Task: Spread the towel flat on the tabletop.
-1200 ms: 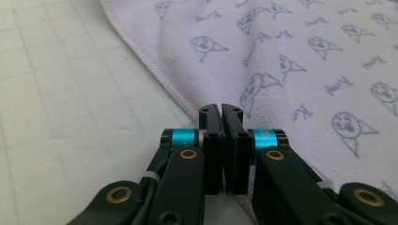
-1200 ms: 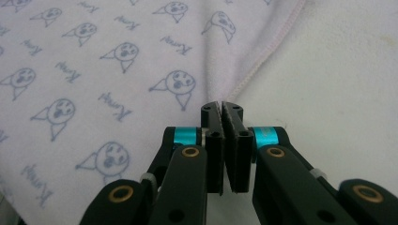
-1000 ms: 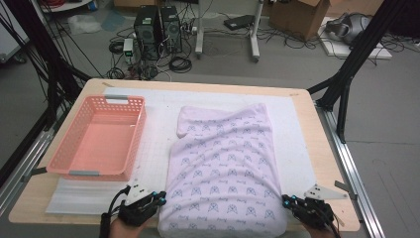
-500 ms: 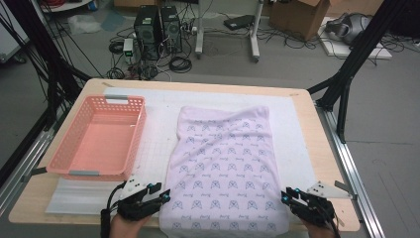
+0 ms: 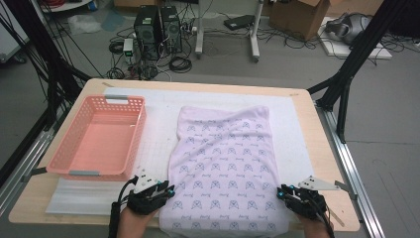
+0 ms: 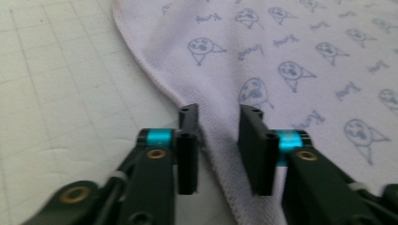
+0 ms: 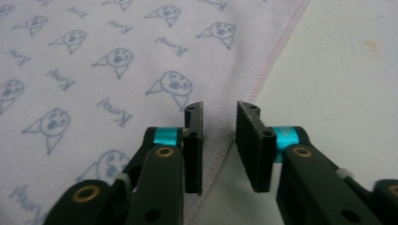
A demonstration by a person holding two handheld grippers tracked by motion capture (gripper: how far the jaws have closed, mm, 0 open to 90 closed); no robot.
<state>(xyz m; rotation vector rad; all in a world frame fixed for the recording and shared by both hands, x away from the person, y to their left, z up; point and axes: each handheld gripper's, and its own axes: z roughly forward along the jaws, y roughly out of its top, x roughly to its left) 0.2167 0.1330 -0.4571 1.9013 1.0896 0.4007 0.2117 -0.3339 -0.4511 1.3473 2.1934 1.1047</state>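
Observation:
A pale lilac towel (image 5: 223,163) printed with small blue faces lies spread on the white mat, and its near end reaches the table's front edge. My left gripper (image 5: 166,191) is at the towel's near left edge. In the left gripper view the hemmed edge of the towel (image 6: 291,56) runs between the jaws of the gripper (image 6: 218,140), which have just been closing but stand apart, not pressing it. My right gripper (image 5: 282,192) is at the near right edge. There the towel (image 7: 94,61) hem lies between the narrowing jaws of the gripper (image 7: 219,145), a gap still showing.
An empty pink plastic basket (image 5: 140,134) stands on the left part of the white foam mat (image 5: 158,124), close to the towel's left side. The wooden table's edge (image 5: 327,148) runs along the right. Computers, cables and stand legs are on the floor beyond.
The towel's raised, bunched far end has settled flatter on the mat. Both grippers have let go of the towel's near edges and shifted slightly along them.

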